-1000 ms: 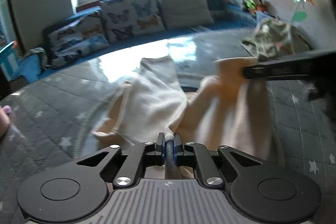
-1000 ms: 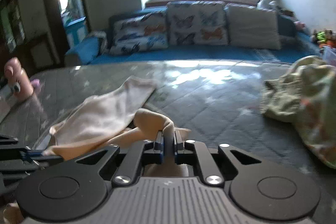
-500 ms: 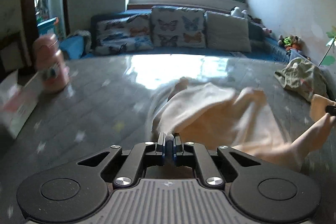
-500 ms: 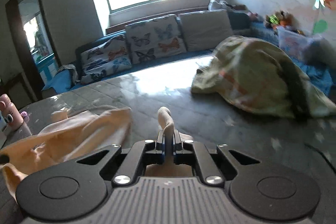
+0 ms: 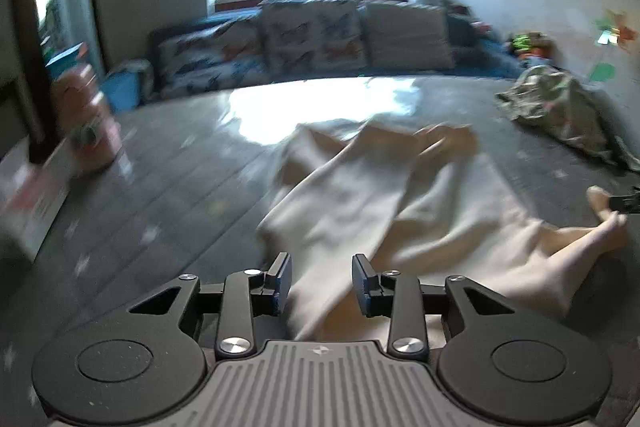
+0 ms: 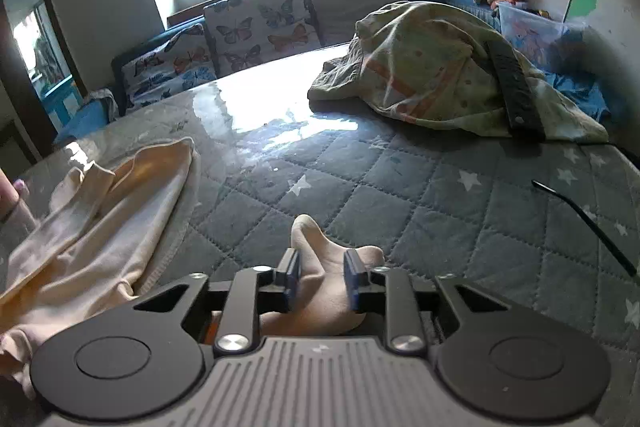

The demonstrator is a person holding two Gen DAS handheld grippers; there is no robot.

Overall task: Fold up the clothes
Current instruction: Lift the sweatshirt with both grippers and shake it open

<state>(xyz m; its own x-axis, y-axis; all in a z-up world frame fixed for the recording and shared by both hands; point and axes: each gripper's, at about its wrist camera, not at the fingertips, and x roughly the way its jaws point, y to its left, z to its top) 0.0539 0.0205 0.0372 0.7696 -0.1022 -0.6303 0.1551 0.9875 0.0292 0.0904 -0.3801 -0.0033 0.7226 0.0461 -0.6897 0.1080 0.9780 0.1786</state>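
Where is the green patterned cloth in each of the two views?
Left wrist view: the green patterned cloth lies far right, small, near the wall.
Right wrist view: the same cloth lies upper right, large, with a black strap across it.
Shared landmark: the butterfly cushions under the window.

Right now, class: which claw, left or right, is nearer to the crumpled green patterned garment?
Right. The right claw sits toward the side where the green garment lies; the left claw is farther, with the cream garment spread between.
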